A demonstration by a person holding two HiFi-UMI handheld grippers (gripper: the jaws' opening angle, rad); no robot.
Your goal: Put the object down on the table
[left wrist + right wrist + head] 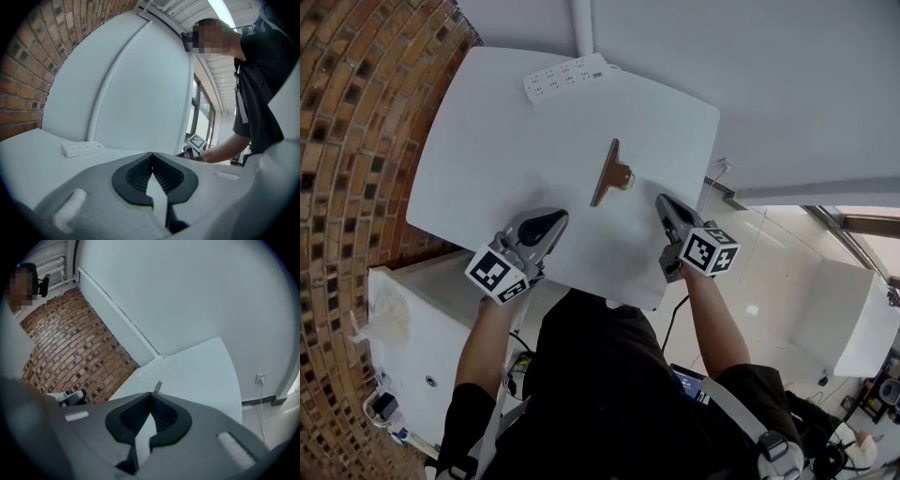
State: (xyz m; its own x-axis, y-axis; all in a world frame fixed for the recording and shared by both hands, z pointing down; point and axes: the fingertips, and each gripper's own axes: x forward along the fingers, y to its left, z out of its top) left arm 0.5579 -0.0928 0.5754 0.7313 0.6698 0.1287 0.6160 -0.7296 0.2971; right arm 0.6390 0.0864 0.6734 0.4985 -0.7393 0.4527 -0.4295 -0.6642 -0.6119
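Note:
A brown clip-like object [611, 172] lies flat on the white table [487, 141], near the middle, with nothing gripping it. Its tip [158, 386] peeks over the right gripper's jaws in the right gripper view. My left gripper [551, 221] rests at the table's near edge, to the left of and nearer than the object, jaws closed together and empty. My right gripper [664, 203] sits just right of and slightly nearer than the object, also shut with nothing between its jaws. In each gripper view the dark jaw pads [152, 174] [150, 417] meet at their tips.
A white power strip [567, 77] lies at the table's far edge, also visible as the power strip [82, 148] in the left gripper view. A brick wall [347, 150] runs along the left. A white cabinet [412, 328] stands below the table's near left corner.

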